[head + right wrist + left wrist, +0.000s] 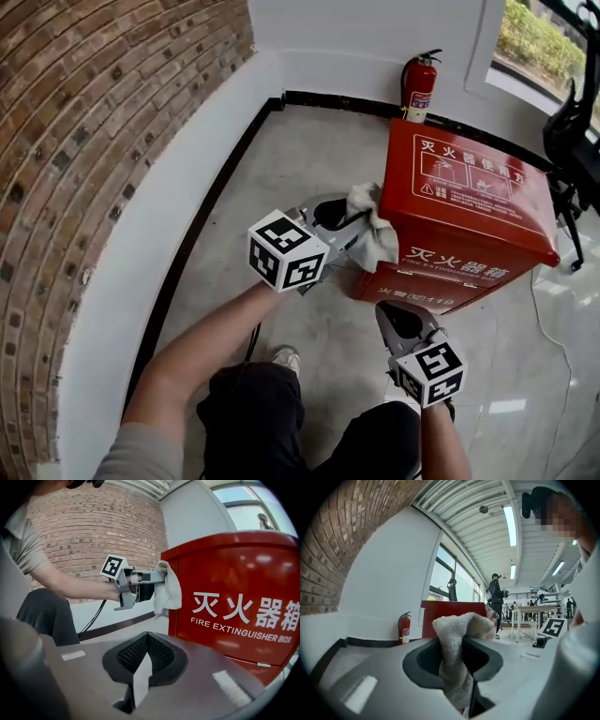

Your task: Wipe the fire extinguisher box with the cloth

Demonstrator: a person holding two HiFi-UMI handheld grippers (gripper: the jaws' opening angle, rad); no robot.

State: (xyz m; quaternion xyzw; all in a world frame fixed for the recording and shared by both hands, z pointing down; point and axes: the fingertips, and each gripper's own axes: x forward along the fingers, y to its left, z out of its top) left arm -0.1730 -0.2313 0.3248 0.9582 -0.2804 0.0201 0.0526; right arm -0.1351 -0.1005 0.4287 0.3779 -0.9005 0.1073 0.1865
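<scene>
The red fire extinguisher box (469,202) stands on the floor in front of me, white lettering on its lid and front. My left gripper (361,220) is shut on a pale cloth (375,234), which is pressed against the box's upper left edge. In the left gripper view the cloth (457,639) bunches up between the jaws, with the box (436,609) just behind. My right gripper (398,319) hangs lower, near the box's front face, shut with nothing in it. The right gripper view looks at the box (234,597) front and at the cloth (168,590) by its corner.
A red fire extinguisher (419,86) stands against the white back wall. A curved brick wall (75,141) runs along the left. A black chair (572,131) stands right of the box. My knees and a shoe (286,356) are below. People and tables (529,616) show far off.
</scene>
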